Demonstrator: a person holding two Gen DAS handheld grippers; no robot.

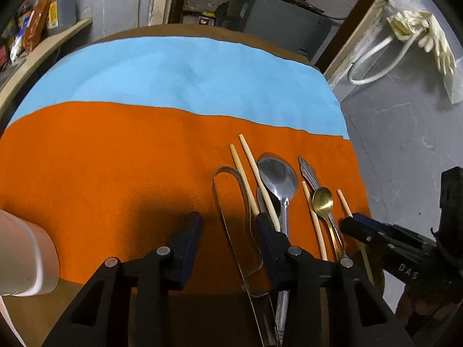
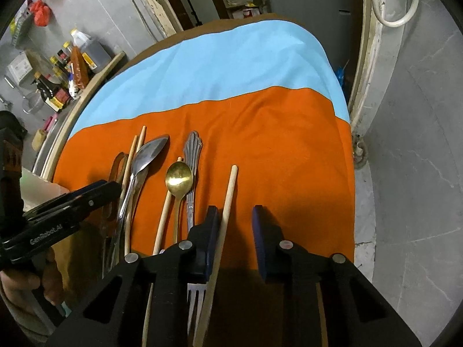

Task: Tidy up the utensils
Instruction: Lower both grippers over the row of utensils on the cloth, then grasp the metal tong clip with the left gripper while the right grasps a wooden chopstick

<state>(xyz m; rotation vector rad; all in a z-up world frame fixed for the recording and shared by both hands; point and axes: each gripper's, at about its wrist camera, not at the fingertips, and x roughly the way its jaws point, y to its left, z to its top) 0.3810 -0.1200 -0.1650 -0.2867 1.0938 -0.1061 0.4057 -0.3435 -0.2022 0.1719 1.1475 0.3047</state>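
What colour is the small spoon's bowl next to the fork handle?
Gold, brassy. The small spoon shows best in the right wrist view, lying beside the silver fork on the orange cloth.

Bare orange cloth [image 1: 101, 167] left of the crowded utensils [image 1: 277, 190]; open blue cloth [image 1: 173, 72] beyond.

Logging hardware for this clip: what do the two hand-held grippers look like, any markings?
Both are black plastic with dark blue finger pads and round silver pivot pins. The left hand-held gripper shows white "GenRobot.AI" lettering in the right wrist view; the right hand-held gripper shows pale "DAS" lettering in the left wrist view. A bare hand grips the left one. No cables visible.
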